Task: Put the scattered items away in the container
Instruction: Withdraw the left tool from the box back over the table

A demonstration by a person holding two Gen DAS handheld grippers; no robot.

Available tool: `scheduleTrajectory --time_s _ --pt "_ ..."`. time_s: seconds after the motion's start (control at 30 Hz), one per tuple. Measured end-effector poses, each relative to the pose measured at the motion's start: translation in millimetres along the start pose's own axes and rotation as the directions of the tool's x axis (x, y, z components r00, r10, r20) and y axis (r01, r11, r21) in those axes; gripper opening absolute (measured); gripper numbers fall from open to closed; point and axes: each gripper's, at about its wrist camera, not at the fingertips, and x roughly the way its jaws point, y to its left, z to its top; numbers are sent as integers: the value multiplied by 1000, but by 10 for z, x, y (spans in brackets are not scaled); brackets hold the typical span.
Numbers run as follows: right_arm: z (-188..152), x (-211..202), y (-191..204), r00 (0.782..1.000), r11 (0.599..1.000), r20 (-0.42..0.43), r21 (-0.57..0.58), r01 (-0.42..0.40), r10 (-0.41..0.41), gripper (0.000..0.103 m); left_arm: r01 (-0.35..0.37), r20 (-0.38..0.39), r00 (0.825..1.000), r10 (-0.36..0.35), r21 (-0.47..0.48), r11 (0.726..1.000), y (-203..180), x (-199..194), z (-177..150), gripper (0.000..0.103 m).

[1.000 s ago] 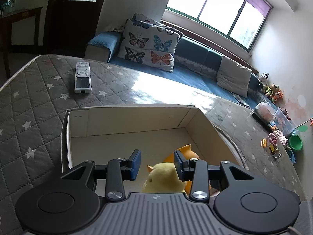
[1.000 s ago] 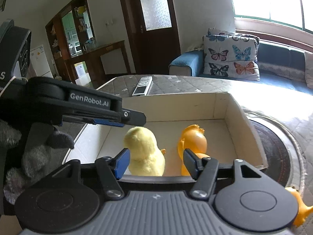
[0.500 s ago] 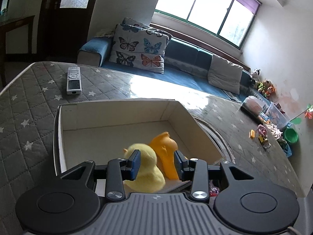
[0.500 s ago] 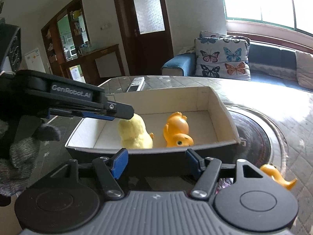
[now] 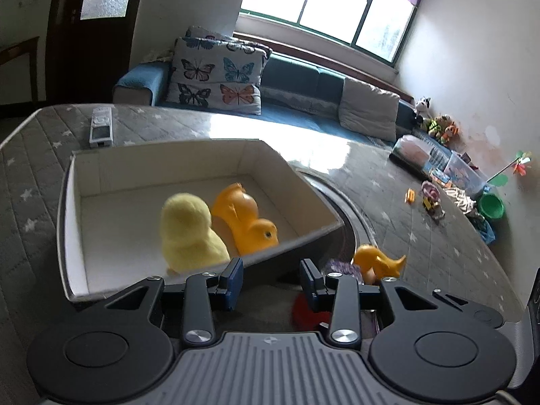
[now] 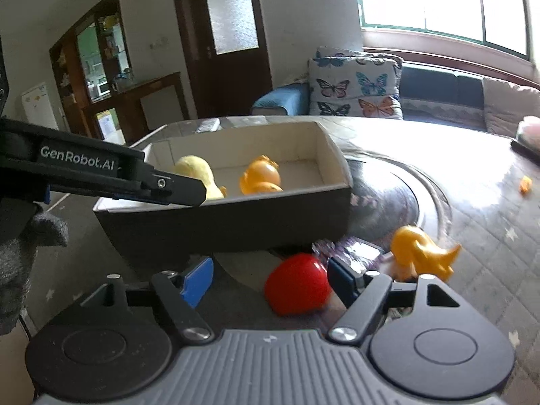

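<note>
An open cardboard box (image 5: pixel 314 199) (image 6: pixel 334 155) stands on the grey quilted surface. Inside it sit a yellow plush chick (image 5: pixel 189 229) (image 6: pixel 197 172) and an orange rubber duck (image 5: pixel 249 219) (image 6: pixel 261 177). Outside the box's near side lie a red rounded toy (image 6: pixel 297 287) (image 5: pixel 303 310), an orange toy animal (image 6: pixel 418 249) (image 5: pixel 378 260) and a purple patterned item (image 6: pixel 357 249) (image 5: pixel 339 266). My left gripper (image 5: pixel 271 278) is open and empty, just short of the box's near wall; it also shows in the right wrist view (image 6: pixel 175 189). My right gripper (image 6: pixel 270 278) is open, with the red toy between its jaws on the right.
A white remote (image 5: pixel 101 126) lies beyond the box on the quilted surface. A round dark mat (image 6: pixel 398 199) lies right of the box. Small toys (image 5: pixel 428 199) are scattered at the far right. A sofa with butterfly cushions (image 5: pixel 216 77) stands behind.
Both grippers have pulled back from the box and dropped lower. The chick and duck stay in the box. The red toy and purple item have come into view at the right gripper.
</note>
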Motion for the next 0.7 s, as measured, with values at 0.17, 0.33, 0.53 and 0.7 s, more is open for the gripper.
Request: scheduleTrajectory --time_s 0.17,0.33,0.53,0.7 --pt "-136 -32 -59 1000 1000 -16 22 21 -20 81 5 -35 999 -5 6 1000 -95 81 -136 40" --pt "-256 -33 -104 999 999 -36 39 34 -33 81 6 -67 998 -6 5 1000 -159 149 -257 40" --pt "-348 -65 -127 998 997 -48 50 51 -48 81 2 -90 996 -1 14 1000 -238 174 -356 40" --pt "-412 -112 -163 997 996 -48 62 63 -60 81 -2 -99 995 5 21 1000 -300 157 -423 40"
